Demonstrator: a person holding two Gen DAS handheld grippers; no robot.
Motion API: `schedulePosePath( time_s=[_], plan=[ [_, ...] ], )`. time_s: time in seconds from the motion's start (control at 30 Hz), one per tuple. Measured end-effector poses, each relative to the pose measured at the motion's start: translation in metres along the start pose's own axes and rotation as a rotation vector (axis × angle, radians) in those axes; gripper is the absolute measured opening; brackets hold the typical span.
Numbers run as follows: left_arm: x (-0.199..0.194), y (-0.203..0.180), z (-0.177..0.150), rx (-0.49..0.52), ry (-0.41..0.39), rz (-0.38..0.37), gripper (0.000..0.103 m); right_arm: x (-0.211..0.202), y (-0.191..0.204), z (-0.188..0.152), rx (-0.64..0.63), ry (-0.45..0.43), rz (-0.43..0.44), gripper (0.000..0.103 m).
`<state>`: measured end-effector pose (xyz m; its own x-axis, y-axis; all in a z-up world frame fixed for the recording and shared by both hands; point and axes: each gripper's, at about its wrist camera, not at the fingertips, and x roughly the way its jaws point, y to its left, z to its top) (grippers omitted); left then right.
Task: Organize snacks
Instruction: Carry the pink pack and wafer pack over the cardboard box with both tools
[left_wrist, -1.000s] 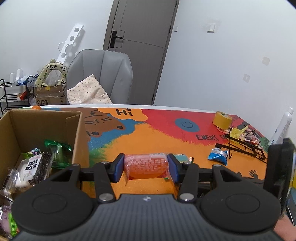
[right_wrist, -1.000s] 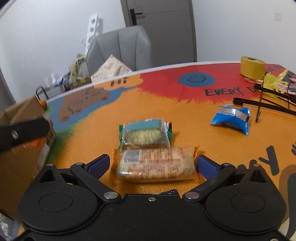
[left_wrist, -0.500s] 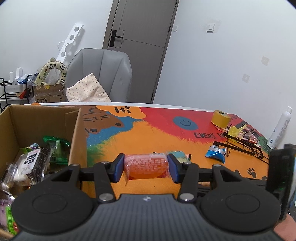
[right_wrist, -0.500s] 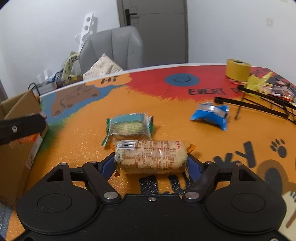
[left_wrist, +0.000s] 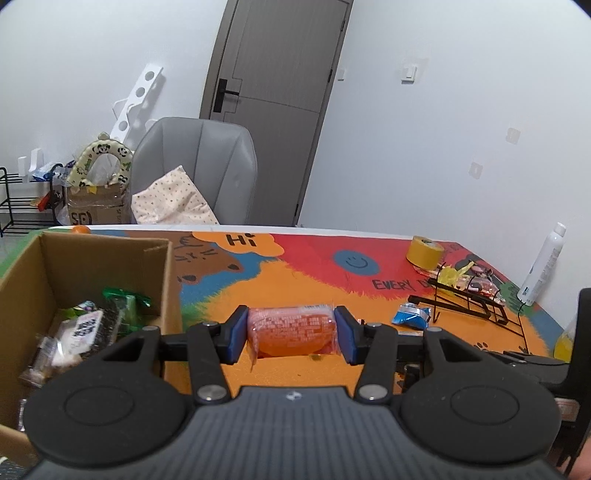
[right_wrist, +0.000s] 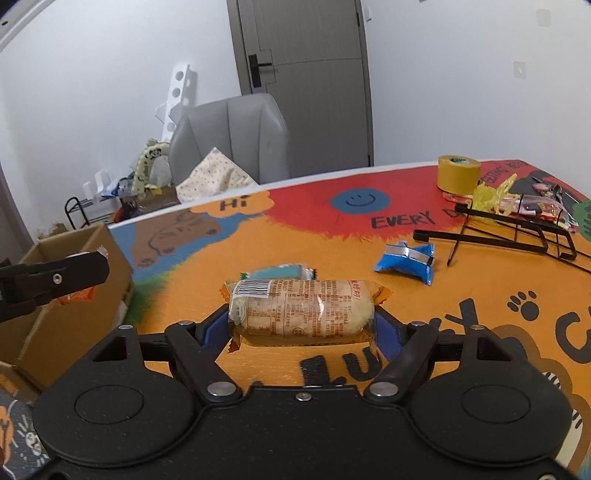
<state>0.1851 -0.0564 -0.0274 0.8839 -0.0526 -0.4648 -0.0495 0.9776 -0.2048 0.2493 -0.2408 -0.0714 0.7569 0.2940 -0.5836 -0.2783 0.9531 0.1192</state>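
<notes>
Two snack packets are held at once, one in each hand-held gripper.

From the left wrist camera, the left hand-held gripper (left_wrist: 291, 334) pinches an orange-red snack packet (left_wrist: 291, 330) end to end between its blue pads, the packet lying crosswise above the orange part of the surface (left_wrist: 295, 288). Just to the left stands an open cardboard box (left_wrist: 92, 266) with several wrapped snacks in its bottom, among them a green-wrapped one (left_wrist: 125, 299) and a black-and-white packet (left_wrist: 83, 328). Farther right on the surface lies a small blue packet (left_wrist: 412, 315), near a black wire rack (left_wrist: 469, 299). A roll of yellow tape (left_wrist: 424, 252) sits behind the rack, and a white bottle (left_wrist: 541, 267) stands at the far right edge.

From the right wrist camera, the right hand-held gripper (right_wrist: 301, 326) clamps a pale biscuit packet (right_wrist: 301, 312) with orange crimped ends, gripped lengthwise and raised off the surface (right_wrist: 258, 243). Behind it, partly hidden, a teal-and-green packet (right_wrist: 279, 272) lies flat. The blue packet (right_wrist: 404, 260) rests to the right, apart from the rack (right_wrist: 517, 236), and the tape roll (right_wrist: 458, 173) stands farther back. At the left edge the left hand-held gripper (right_wrist: 55, 280) shows side-on above the cardboard box (right_wrist: 74, 314), with a bit of orange wrapper below its finger.
</notes>
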Motion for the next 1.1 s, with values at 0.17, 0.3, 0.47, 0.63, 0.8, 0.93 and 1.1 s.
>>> schedulePosePath(
  time_s=[0.17, 0.3, 0.47, 0.63, 0.8, 0.93, 1.1],
  plan=[
    [-0.014, 0.008, 0.004, -0.005, -0.020, 0.018, 0.049, -0.017, 0.008, 0.003, 0.007, -0.032, 0.031, 0.075],
    [-0.027, 0.016, 0.007, -0.012, -0.040, 0.036, 0.049, -0.029, 0.014, 0.007, 0.033, -0.048, 0.092, 0.075],
    [-0.040, 0.029, 0.010, -0.026, -0.058, 0.058, 0.049, -0.039, 0.027, 0.012, 0.025, -0.071, 0.119, 0.075],
    [-0.051, 0.045, 0.014, -0.044, -0.073, 0.085, 0.049, -0.043, 0.040, 0.017, 0.010, -0.087, 0.136, 0.075],
    [-0.064, 0.066, 0.020, -0.067, -0.096, 0.127, 0.049, -0.042, 0.054, 0.020, 0.001, -0.095, 0.163, 0.075],
    [-0.072, 0.083, 0.022, -0.087, -0.108, 0.164, 0.049, -0.039, 0.068, 0.021, -0.014, -0.091, 0.185, 0.075],
    [-0.077, 0.101, 0.021, -0.112, -0.104, 0.190, 0.049, -0.034, 0.085, 0.023, -0.032, -0.088, 0.211, 0.075]
  ],
)
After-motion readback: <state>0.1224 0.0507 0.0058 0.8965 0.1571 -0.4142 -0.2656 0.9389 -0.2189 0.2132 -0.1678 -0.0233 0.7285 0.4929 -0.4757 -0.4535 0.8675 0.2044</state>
